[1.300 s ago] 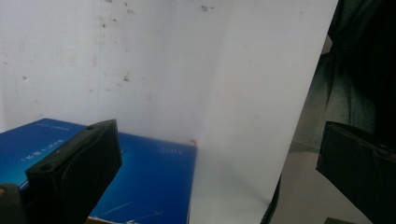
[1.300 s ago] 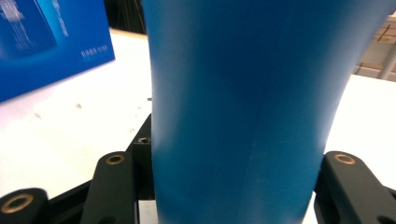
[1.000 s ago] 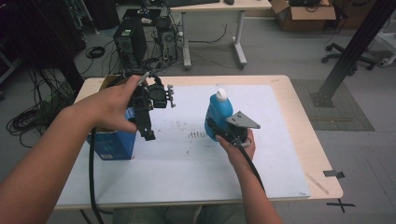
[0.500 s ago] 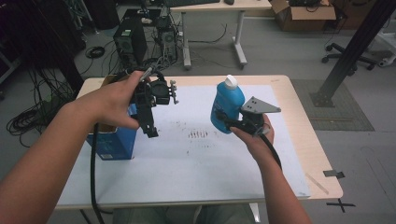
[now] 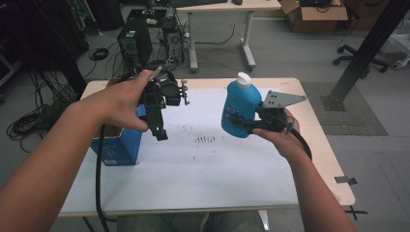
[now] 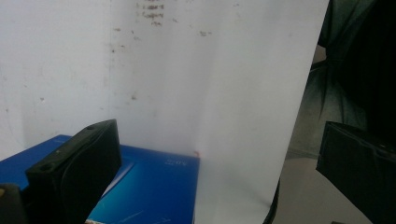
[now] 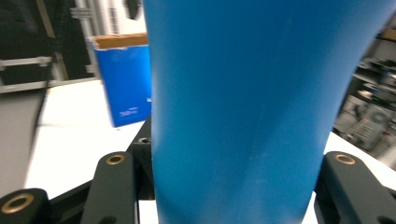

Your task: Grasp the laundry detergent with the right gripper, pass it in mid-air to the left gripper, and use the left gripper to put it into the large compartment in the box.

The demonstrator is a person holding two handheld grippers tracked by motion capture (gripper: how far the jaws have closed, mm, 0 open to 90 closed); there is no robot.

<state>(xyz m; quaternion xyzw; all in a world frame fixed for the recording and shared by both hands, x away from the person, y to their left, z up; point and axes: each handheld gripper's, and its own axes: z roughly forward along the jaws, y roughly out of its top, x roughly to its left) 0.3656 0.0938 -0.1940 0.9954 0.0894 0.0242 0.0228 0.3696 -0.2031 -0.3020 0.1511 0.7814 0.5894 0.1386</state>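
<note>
Your right tongs [image 5: 241,126] are clamped on the blue bottle [image 5: 240,107], jaws pressed to either side of its lower body, and the bottle hangs clear in the air above the right half of the surface [image 5: 203,193], white cap [image 5: 244,79] on top and tipped a little away from you. In the right gripper view the bottle's blue wall [image 7: 243,116] stands close between the two black jaws.

Your left tongs [image 5: 160,126] hang above the left side of the surface, pointing down, jaws spread wide and holding nothing. In the left gripper view the jaws stand far apart over the white sheet [image 6: 187,84], with the top of the blue box [image 6: 154,186] just below them.

That blue box [image 5: 118,145] stands open-topped at the left edge of the surface, partly behind your left hand [image 5: 121,99]. The white sheet [image 5: 193,164] covers most of the light wooden top and carries a cluster of small dark marks [image 5: 207,139] near its middle, between your two hands.

Out in the room: a grey floor, a computer tower [image 5: 133,43] and tangled cables [image 5: 29,125] beyond the far left edge, a white desk [image 5: 227,9] behind, a cardboard box [image 5: 314,9] at the back right, and a dark slanted post [image 5: 367,53] on a floor plate at right.
</note>
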